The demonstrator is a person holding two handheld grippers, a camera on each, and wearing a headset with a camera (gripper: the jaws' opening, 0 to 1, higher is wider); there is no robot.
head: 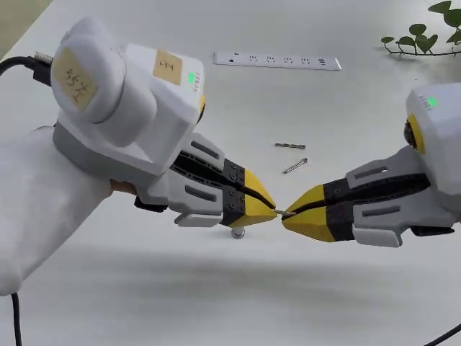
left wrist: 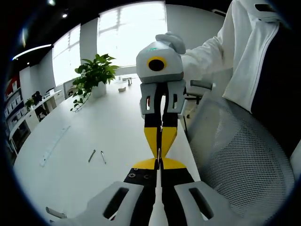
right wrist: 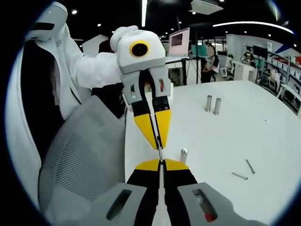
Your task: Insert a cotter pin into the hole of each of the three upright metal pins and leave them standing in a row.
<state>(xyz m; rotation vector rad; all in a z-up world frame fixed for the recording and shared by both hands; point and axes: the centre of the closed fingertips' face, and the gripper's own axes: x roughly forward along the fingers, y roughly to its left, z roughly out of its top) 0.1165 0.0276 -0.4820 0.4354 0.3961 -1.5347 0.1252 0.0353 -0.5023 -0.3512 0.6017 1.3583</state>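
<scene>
My left gripper (head: 272,210) and right gripper (head: 286,217) meet tip to tip above the white table. A thin cotter pin (head: 280,213) bridges the two tips, and both pairs of jaws are shut on it. In the right gripper view the cotter pin (right wrist: 160,153) runs from the left gripper (right wrist: 157,144) down into my right gripper (right wrist: 160,163). One upright metal pin (head: 238,232) stands on the table just below the tips. Two more upright metal pins (right wrist: 208,102) (right wrist: 217,106) stand side by side farther off. Two loose cotter pins (head: 289,145) (head: 295,166) lie on the table beyond.
A white power strip (head: 277,60) lies at the far side of the table. A leafy plant (head: 425,36) sits at the far right corner. A mesh office chair (left wrist: 235,150) and the person's white sleeve (head: 36,209) are close behind the grippers.
</scene>
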